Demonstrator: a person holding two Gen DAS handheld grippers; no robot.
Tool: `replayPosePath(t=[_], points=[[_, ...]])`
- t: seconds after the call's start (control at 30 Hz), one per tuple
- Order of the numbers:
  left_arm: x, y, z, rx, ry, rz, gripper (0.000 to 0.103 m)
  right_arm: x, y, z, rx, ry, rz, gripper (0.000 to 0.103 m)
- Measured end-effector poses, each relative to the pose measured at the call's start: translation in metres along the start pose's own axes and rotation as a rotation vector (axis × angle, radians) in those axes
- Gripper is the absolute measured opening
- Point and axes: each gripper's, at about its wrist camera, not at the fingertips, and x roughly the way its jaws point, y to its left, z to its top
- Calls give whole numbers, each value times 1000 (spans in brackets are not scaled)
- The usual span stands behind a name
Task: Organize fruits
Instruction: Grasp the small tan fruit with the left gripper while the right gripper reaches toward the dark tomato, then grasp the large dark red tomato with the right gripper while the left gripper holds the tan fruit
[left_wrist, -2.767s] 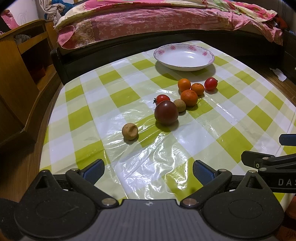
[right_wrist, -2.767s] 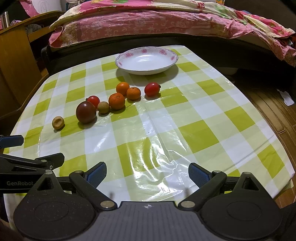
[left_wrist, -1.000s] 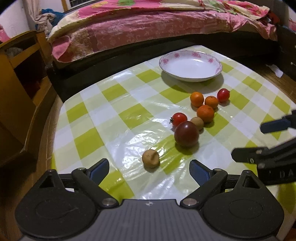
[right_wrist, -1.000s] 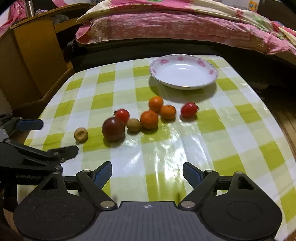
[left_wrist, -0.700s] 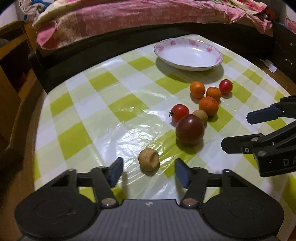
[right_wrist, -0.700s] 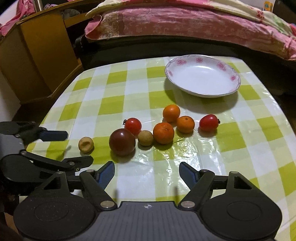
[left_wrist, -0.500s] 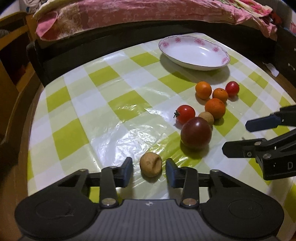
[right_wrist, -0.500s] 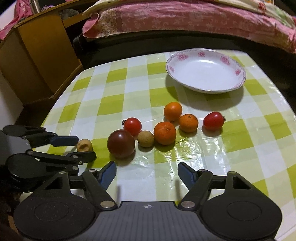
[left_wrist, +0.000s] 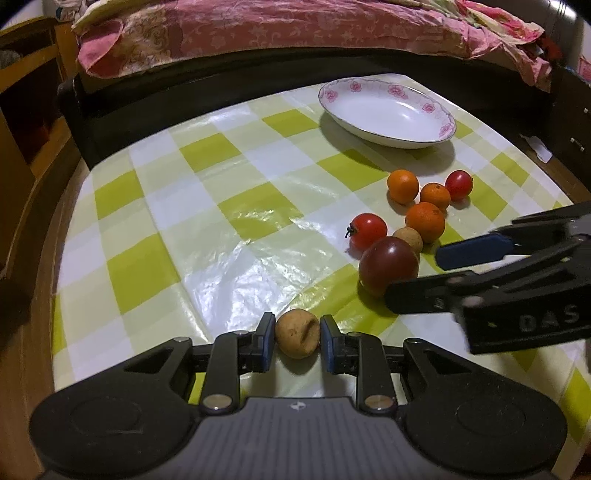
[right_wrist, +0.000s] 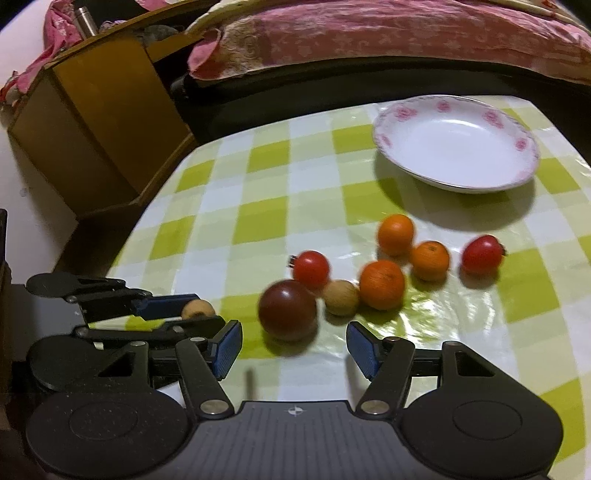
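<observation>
Bed (left_wrist: 295, 33) with a pink quilt runs across the far side, well beyond both sets of jaws. Nearer me, the table under its green-and-white checked cloth (left_wrist: 207, 236). White floral-rimmed dish (left_wrist: 386, 110) sits far ahead of my left jaws and to their right, nothing in it.

My right gripper (right_wrist: 293, 347): jaws about half open and just been closing, nothing gripped. The dark purple tomato (right_wrist: 287, 309) lies just ahead of the gap, toward the left pad, not touched. Beyond it, a cluster: three small oranges (right_wrist: 382, 284), two red cherry tomatoes (right_wrist: 311, 269), and one tan round fruit (right_wrist: 340, 297) touching the nearest orange.

My left gripper (left_wrist: 297, 341): jaws drawn in as far as they go, both blue pads pressed against the sides of a small tan, dimpled fruit (left_wrist: 297, 332) that sits on the cloth.
</observation>
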Motion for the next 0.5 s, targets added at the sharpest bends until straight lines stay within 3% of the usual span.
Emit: replayPosePath(t=[0.1,0.27,0.5], points=[[1,2,-3,-7,12,-7,34,9,5,4,-4,3,-3,55],[1,2,-3,0,13,-12,34,25,8,8,10,33,-25,40],[-1,2,-2,3,7,-21,34,22,4,9,25,44,-57,35]])
